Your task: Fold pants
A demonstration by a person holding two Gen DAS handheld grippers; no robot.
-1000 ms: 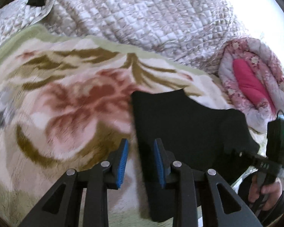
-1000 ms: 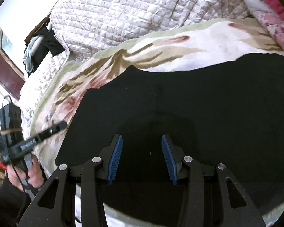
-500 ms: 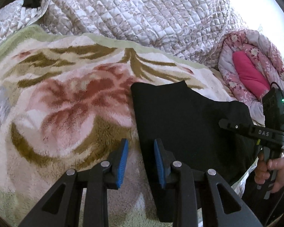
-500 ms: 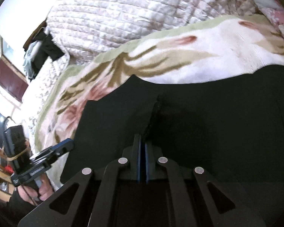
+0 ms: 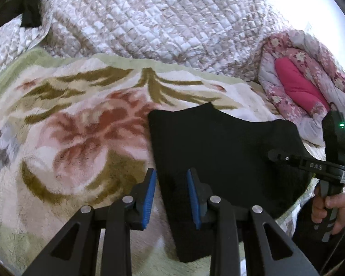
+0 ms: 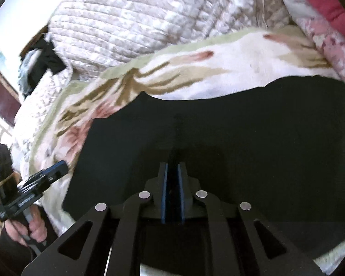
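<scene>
A: Your right gripper (image 6: 171, 189) snapped shut and its jaws have just eased apart a little; is cloth pinched there?

B: Can't tell. Left gripper (image 5: 171, 197) gapes over the pants (image 5: 218, 161), lying near-right on the blanket (image 5: 80, 126). You should clamp both, then lift evenly.

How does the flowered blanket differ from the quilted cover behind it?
The flowered blanket is plush with big red flowers; the quilted cover is stitched in small pale squares. The blanket lies flat under the black pants; the cover is heaped up. Both are bedding.
</scene>
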